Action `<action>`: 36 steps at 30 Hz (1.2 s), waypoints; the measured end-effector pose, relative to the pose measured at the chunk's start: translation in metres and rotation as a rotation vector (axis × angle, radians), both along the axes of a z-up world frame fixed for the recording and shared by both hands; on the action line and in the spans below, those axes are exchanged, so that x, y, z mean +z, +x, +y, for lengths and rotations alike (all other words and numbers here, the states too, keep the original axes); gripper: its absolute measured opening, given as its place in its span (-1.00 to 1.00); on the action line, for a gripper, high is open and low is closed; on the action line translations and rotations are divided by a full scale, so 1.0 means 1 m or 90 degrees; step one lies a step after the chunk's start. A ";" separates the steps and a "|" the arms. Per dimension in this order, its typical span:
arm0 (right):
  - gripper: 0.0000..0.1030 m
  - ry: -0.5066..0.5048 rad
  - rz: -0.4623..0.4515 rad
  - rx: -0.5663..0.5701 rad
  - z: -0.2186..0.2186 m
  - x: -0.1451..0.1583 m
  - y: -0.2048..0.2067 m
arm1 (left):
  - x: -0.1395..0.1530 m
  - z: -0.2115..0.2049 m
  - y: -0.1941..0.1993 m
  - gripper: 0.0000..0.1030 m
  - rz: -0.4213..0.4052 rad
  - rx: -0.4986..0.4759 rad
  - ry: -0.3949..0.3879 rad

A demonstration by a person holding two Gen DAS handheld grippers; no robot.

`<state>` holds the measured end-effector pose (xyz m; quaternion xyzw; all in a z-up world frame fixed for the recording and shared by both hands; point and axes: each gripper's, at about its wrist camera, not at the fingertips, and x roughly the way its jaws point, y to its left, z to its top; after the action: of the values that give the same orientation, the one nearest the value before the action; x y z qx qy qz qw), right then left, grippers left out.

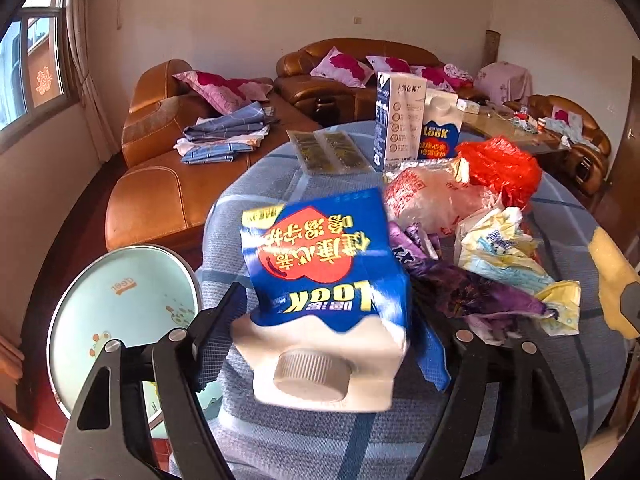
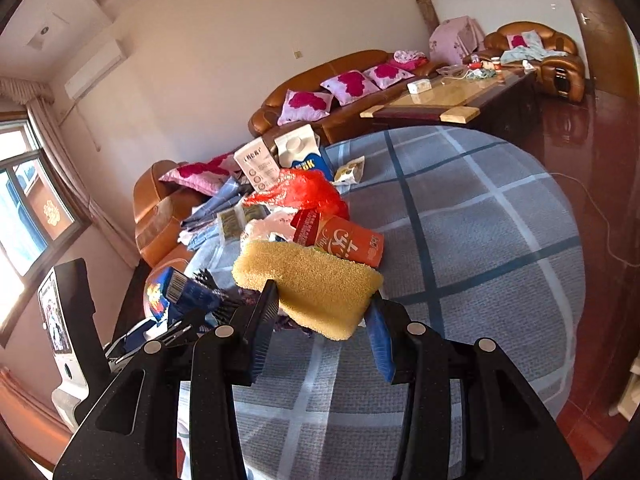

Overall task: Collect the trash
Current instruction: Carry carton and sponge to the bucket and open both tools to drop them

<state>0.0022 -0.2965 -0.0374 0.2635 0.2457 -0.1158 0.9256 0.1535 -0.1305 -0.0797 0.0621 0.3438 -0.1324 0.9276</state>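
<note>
Left wrist view first, and the blue LOOK carton fills the middle of it, lying tipped over on the checked tablecloth with its white screw cap facing the camera. The left gripper has its jaws set either side of that carton; the left finger sits right at the carton's edge, but whether the pads actually press on it I cannot tell. Just right of the carton lies the purple wrapper, and beyond that the crumpled pale wrapper. Behind the carton sits the clear printed bag, with the red plastic bag beside it. Further back from the carton stand a tall white carton and a second LOOK carton, both upright, with the flat snack packets to their left. Left of the carton, off the table edge, the round bin lid shows pale green.

Over to the right wrist view: the right gripper is clamped on the yellow sponge, pads pressing both sides, held above the cloth. Right behind the sponge lies an orange packet. The blue carton shows at the left of the sponge, with the other gripper on it.
</note>
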 end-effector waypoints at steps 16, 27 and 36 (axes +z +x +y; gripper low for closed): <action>-0.17 -0.032 -0.027 -0.006 0.020 0.018 -0.015 | 0.027 0.026 -0.030 0.45 -0.036 -0.005 -0.038; -0.17 -0.042 -0.023 -0.005 0.026 0.018 -0.017 | 0.037 0.049 -0.040 0.45 -0.041 -0.006 -0.084; -0.17 -0.044 -0.023 -0.004 0.028 0.018 -0.018 | 0.046 0.051 -0.050 0.45 -0.047 -0.015 -0.092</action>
<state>-0.0156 -0.2680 -0.0190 0.2338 0.2243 -0.1223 0.9381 0.1032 -0.0794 -0.0333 0.0036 0.2983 -0.1656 0.9400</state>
